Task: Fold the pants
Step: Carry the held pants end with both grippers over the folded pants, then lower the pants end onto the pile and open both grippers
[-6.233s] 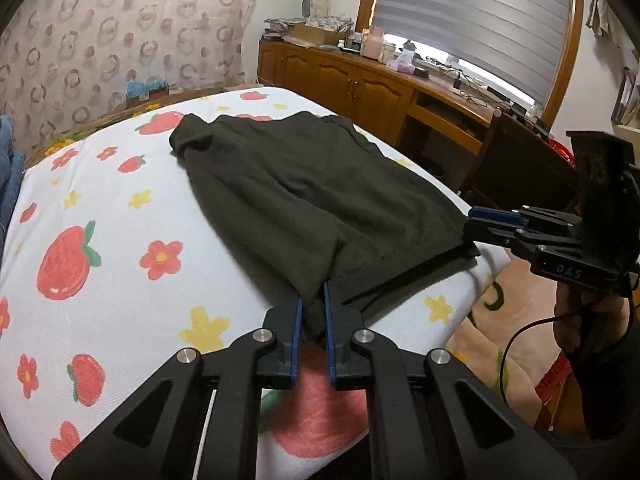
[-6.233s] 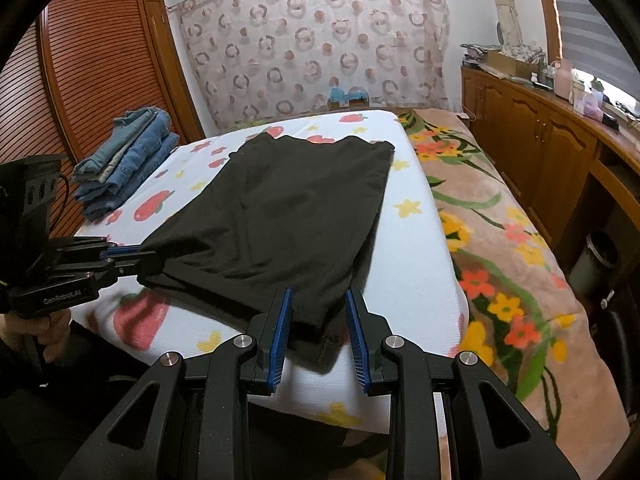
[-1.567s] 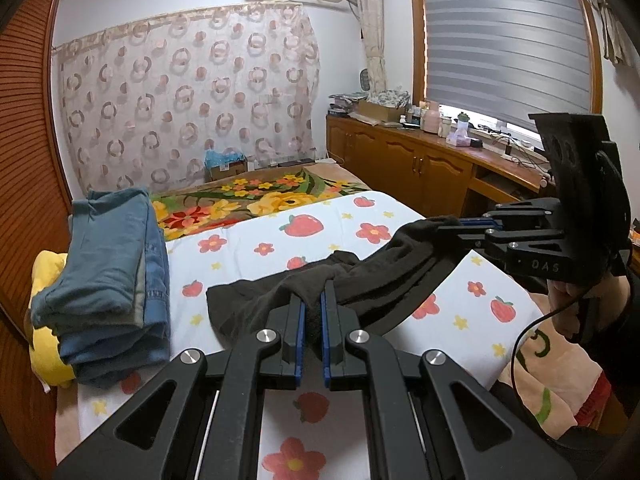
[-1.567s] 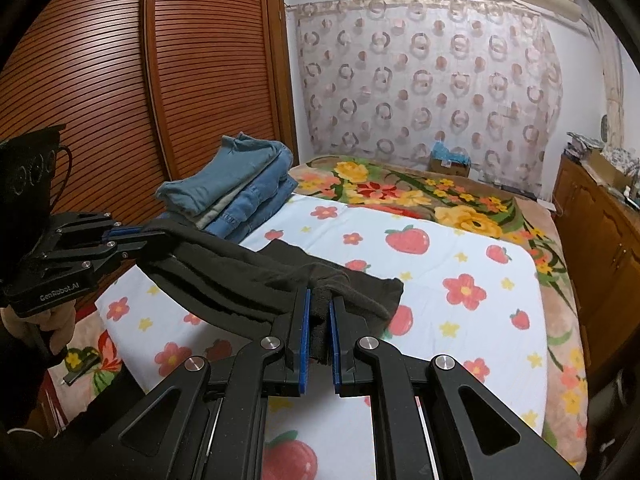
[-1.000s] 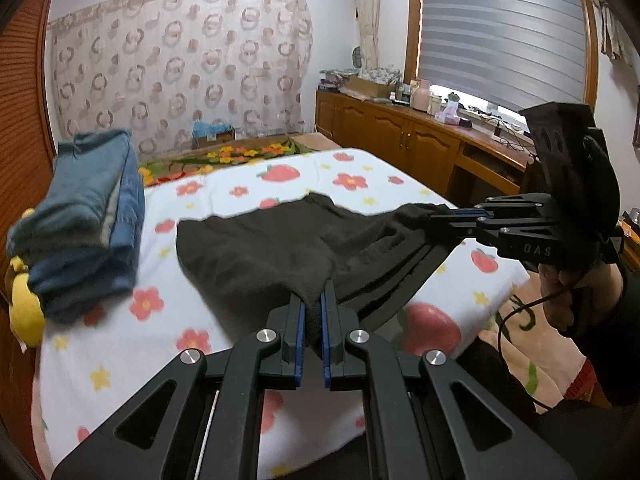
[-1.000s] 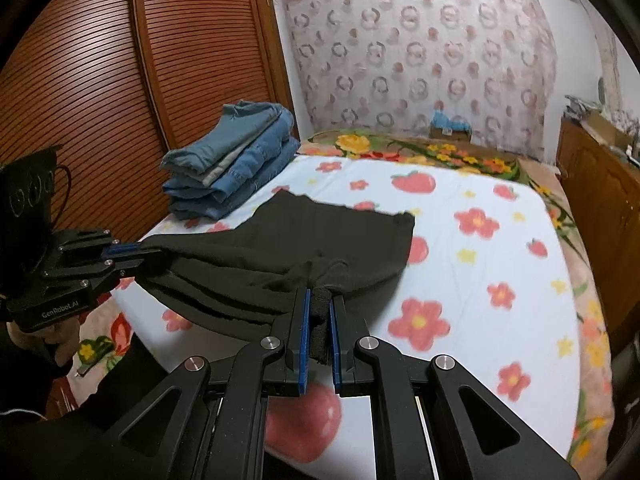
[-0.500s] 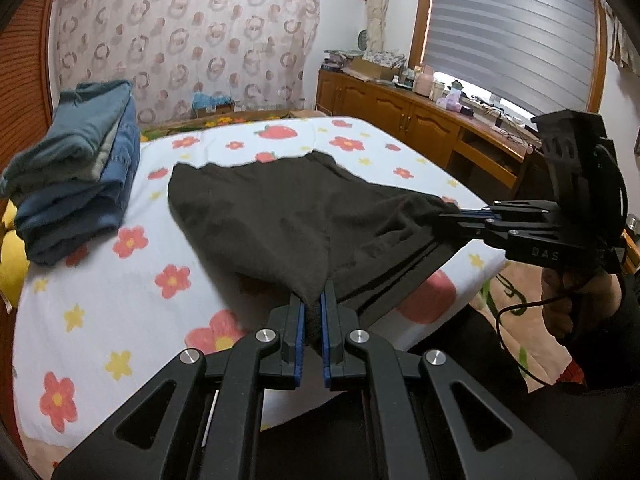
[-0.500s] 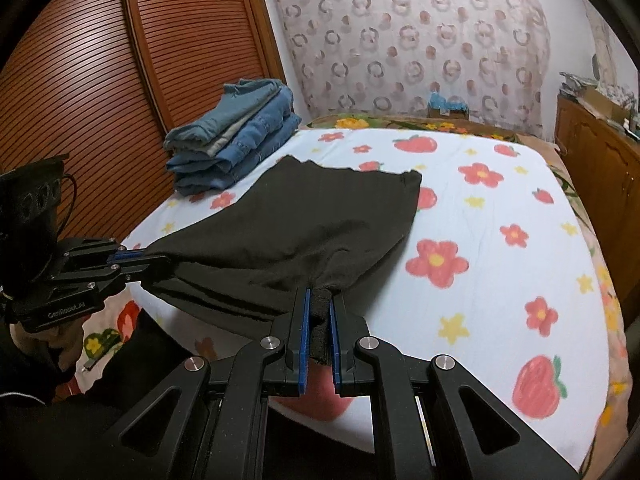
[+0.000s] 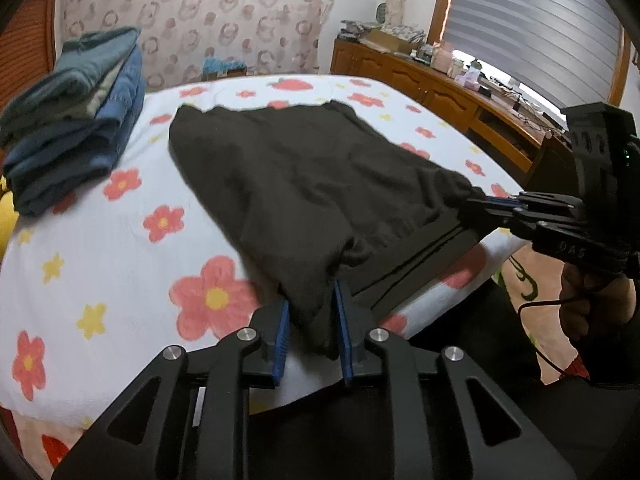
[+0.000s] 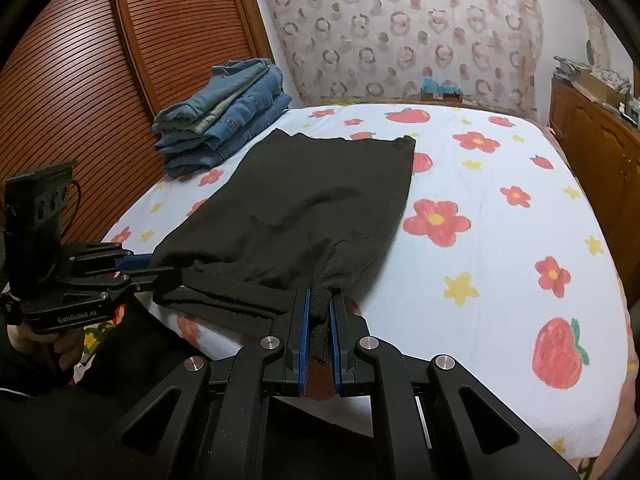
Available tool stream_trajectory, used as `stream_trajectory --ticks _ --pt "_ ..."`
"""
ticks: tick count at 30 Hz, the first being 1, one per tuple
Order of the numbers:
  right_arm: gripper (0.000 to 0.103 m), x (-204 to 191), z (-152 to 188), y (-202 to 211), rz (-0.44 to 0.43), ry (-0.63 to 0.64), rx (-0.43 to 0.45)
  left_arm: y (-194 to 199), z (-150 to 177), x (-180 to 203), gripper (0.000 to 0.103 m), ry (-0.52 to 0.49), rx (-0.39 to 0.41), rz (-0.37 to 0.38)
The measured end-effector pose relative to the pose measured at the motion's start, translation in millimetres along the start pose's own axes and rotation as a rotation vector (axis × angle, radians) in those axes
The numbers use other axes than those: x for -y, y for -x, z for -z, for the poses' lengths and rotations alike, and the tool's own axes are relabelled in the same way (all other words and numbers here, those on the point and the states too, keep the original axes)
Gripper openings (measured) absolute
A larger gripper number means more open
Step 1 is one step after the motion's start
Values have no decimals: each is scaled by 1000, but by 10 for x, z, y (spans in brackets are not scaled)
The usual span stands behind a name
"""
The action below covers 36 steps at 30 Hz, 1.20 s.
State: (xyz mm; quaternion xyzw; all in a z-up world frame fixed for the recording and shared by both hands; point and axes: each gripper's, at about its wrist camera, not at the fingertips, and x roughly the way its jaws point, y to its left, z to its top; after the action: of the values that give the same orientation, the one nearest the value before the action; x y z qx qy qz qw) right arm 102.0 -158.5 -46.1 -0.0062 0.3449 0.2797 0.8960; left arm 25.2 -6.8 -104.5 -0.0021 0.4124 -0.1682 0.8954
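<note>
The dark pants lie folded over on the white flowered bed, their near end at the front edge; they also show in the right wrist view. My left gripper is at the pants' near left corner with its jaws parted, the cloth loose between them. It also shows in the right wrist view. My right gripper is at the near right corner, its jaws slightly parted with cloth between them. It also shows in the left wrist view.
A stack of folded blue jeans sits at the far left of the bed, also in the right wrist view. Wooden cabinets run along the right wall. A slatted wooden wardrobe stands on the left.
The pants were lifted, carried across and laid down flat on the bed. Both grippers lowered to the bed's front edge, and their jaws have parted from their tight grip.
</note>
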Motion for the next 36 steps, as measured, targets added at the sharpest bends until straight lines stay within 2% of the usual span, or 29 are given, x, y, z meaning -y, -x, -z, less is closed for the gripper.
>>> stream_trajectory --ticks 4,8,11,13,15,23,36 --pt "8 6 32 -24 2 -5 -1 7 37 -28 27 14 9 0" --pt "8 15 41 -29 1 -4 0 13 68 -55 27 20 23 14" --pt "8 20 37 -12 -3 -2 7 46 48 -32 18 12 16 51" --pt "8 26 28 22 -13 -5 18 96 31 -3 10 -2 32 48" --pt "8 25 19 64 -22 -6 29 171 5 26 9 -11 51 54" --pt "8 12 -45 314 -60 -7 78 527 -122 18 9 -13 140 93" --pt "9 -57 -84 640 -88 32 149 904 -267 54 9 -36 230 109"
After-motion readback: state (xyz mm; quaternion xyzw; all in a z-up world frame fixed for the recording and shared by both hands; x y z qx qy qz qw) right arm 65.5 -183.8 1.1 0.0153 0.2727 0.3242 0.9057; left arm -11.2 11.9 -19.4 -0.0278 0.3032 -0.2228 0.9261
